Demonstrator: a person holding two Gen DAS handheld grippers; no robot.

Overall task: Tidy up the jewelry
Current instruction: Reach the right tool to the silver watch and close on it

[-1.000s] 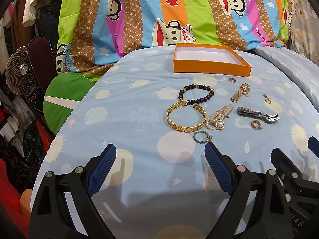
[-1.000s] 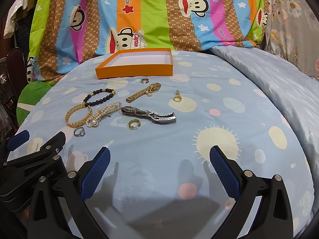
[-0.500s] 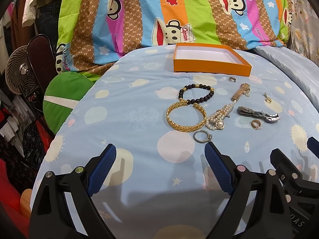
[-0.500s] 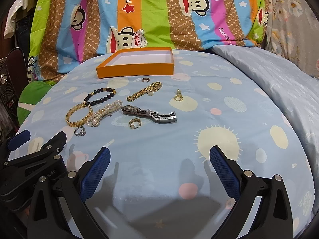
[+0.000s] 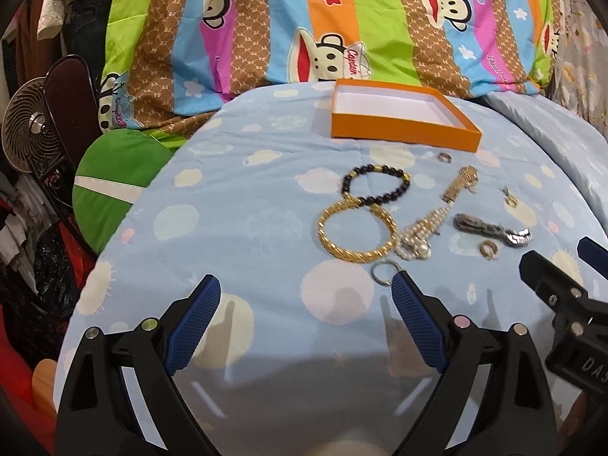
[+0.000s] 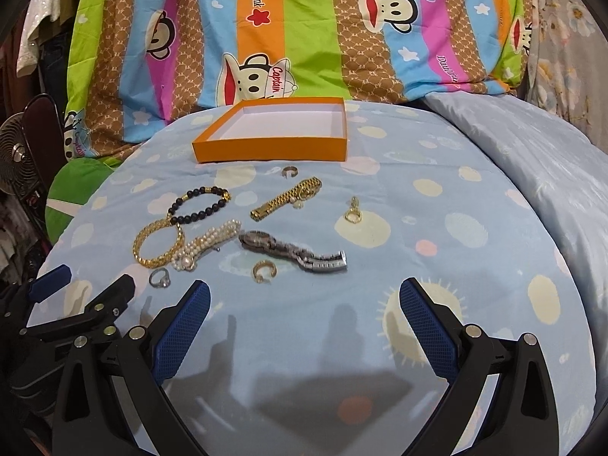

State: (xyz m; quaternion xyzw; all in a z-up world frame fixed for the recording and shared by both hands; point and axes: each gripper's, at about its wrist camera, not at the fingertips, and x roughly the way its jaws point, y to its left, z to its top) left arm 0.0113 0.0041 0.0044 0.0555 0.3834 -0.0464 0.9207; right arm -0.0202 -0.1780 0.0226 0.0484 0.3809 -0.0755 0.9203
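An open orange box (image 5: 399,129) (image 6: 269,148) with a white inside sits at the back of the blue bed. In front of it lie a black bead bracelet (image 5: 374,186) (image 6: 199,205), a gold chain bracelet (image 5: 355,239) (image 6: 157,247), a pearl piece (image 5: 418,235) (image 6: 205,245), a gold watch band (image 6: 285,197), a silver watch (image 6: 292,250), a silver ring (image 5: 383,268) (image 6: 159,277), a gold hoop (image 6: 264,270) and a small gold pendant (image 6: 353,211). My left gripper (image 5: 306,288) is open, just short of the silver ring. My right gripper (image 6: 304,292) is open, just short of the gold hoop.
A striped cartoon-monkey quilt (image 6: 304,38) rises behind the box. A green cushion (image 5: 114,190), a fan (image 5: 30,129) and hanging clothes stand off the bed's left edge. A pale blue duvet (image 6: 532,174) is heaped on the right.
Both grippers have crept slightly forward toward the jewelry. Nothing on the bed has moved.
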